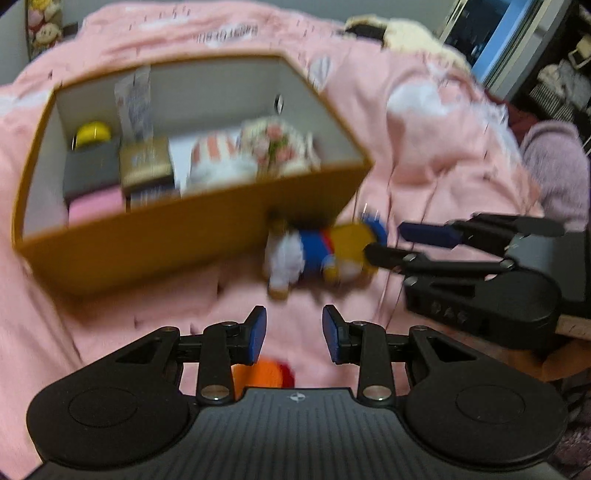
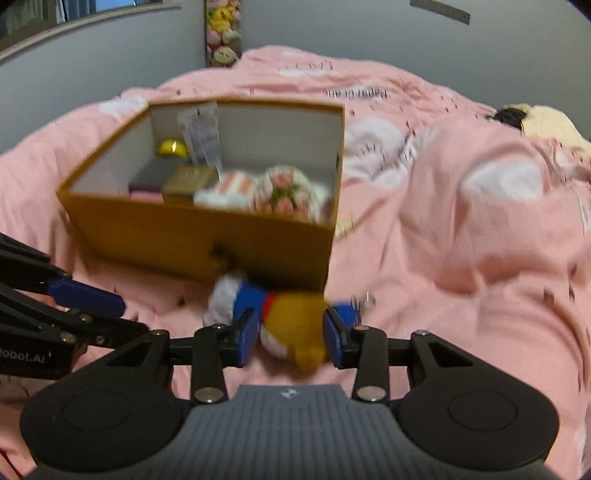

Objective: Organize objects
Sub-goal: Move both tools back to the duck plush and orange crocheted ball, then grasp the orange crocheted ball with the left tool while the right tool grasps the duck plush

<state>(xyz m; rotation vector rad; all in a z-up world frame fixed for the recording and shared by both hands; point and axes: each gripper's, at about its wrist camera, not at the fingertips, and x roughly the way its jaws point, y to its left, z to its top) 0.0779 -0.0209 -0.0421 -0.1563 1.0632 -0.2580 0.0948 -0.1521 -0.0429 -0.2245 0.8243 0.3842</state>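
Right tongs (image 2: 290, 338): pads parted around the plush doll (image 2: 291, 325); firm contact cannot be confirmed. The doll lies on the pink bed cover (image 2: 461, 258), against the near wall of the cardboard box (image 1: 147, 240). Left tongs (image 1: 293, 334): open, empty, near that wall. Box contents: yellow ball (image 1: 92, 133), small dark box (image 1: 92, 171), gold box (image 1: 146, 164), floral pouch (image 1: 277, 147), striped item (image 1: 216, 149).

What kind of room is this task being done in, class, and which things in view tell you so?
Most likely a bedroom: the work surface is a bed under a rumpled pink duvet, a cream plush toy lies near its far end, and a window is beside it.
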